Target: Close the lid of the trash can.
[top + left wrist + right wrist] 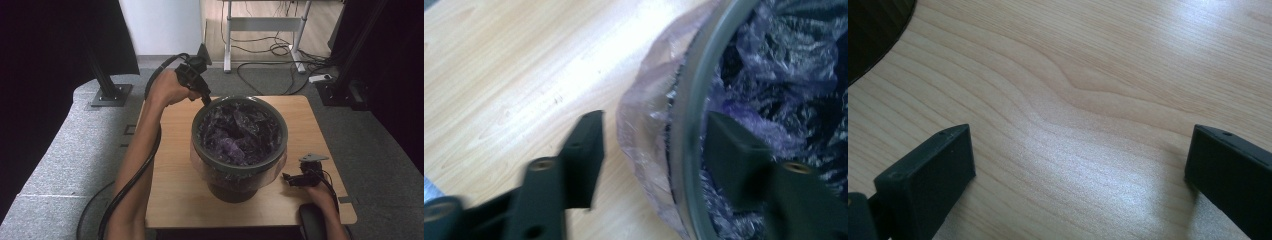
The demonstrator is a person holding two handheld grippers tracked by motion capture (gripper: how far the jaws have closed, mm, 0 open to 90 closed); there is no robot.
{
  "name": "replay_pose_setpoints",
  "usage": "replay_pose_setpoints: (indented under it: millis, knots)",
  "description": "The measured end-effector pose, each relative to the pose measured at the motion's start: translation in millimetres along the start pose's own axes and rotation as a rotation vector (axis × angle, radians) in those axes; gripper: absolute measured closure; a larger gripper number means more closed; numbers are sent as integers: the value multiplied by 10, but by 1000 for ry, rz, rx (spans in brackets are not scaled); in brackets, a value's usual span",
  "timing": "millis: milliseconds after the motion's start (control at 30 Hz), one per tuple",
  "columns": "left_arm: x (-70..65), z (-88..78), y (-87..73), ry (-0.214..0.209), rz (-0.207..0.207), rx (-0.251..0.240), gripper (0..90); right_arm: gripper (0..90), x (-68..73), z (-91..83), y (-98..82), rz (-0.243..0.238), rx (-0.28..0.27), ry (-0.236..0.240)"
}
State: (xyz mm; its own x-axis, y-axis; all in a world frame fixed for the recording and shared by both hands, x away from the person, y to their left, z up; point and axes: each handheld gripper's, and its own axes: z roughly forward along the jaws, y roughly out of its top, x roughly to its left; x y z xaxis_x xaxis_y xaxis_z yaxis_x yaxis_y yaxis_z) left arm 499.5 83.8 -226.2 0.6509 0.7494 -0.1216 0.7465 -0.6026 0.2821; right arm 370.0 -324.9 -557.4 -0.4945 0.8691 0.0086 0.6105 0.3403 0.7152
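Two tongs at work: left tongs (204,98), upper middle of the high view, stand released astride the rim of the round grey bin (239,167) at frame centre, clear purple plastic liner bag (644,150) between the jaws but not pinched. Step looks like fitting the liner over the rim; next, close on the film. Right tongs (289,178), lower right, released, resting on the light wooden counter (175,190). Left gripper view blurred; bin base cut off.

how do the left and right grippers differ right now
The left gripper is raised at the far rim of the bin, its jaws straddling rim and purple bag liner; the right gripper lies low on the table, jaws wide with bare wood between. Both are open and grip nothing.
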Motion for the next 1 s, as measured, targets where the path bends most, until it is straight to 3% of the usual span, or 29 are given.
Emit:
replay_pose_setpoints:
  millis: [100,367,567,767,1000]
  knots:
    - [48,-3,-45,30,1,-7,293,0,0,0,0,0,0,0]
    - [182,17,-192,104,7,-59,143,0,1,0,0,0,0,0]
    - [294,10,-353,133,20,-109,120,0,2,-1,-1,0,0,1]
    - [442,10,-501,121,-19,-158,118,0,2,-1,-1,0,0,1]
    - [559,64,-666,146,-2,-210,118,0,2,-1,-1,0,0,1]
